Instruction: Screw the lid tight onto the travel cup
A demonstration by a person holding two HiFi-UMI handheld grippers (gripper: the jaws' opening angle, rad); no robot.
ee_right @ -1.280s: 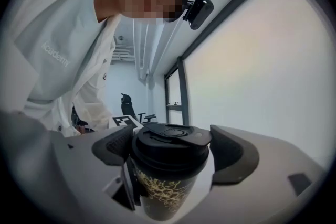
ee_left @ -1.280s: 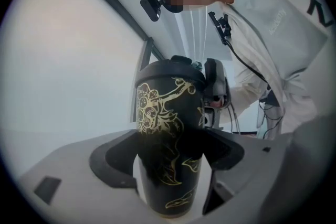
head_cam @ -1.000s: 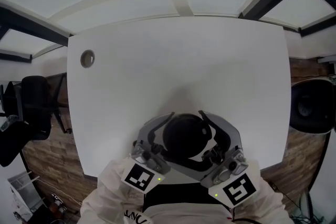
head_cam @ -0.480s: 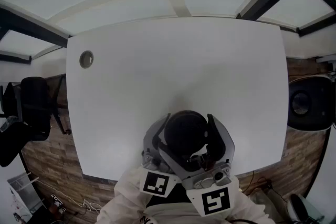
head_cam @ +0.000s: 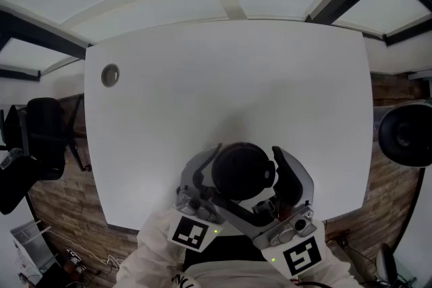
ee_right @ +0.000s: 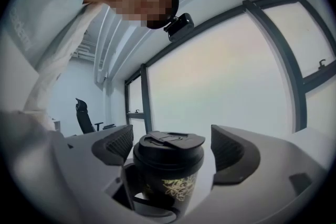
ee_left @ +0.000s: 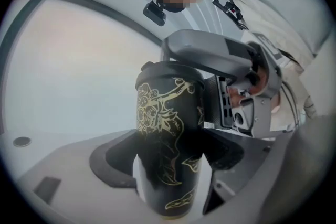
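Note:
The travel cup (ee_left: 168, 113) is black with a gold flower drawing, and its black lid (ee_right: 169, 147) sits on top. My left gripper (ee_left: 168, 165) is shut on the cup's body and holds it upright above the table's near edge. From the other side my right gripper (ee_right: 170, 147) reaches in level, with one pad on each side of the lid. A thin gap shows beside the lid, so those jaws stand open. In the head view the lid (head_cam: 241, 170) is a dark disc, ringed by the left gripper (head_cam: 229, 179) and the right gripper (head_cam: 253, 175).
The white table (head_cam: 223, 77) stretches away beyond the cup, with a round cable hole (head_cam: 111, 75) at its far left. A black office chair (head_cam: 40, 138) stands to the left and a round black object (head_cam: 405, 135) to the right.
The right gripper swung leftward around the lid, then came partway back to the right. The cup and the left gripper have hardly shifted.

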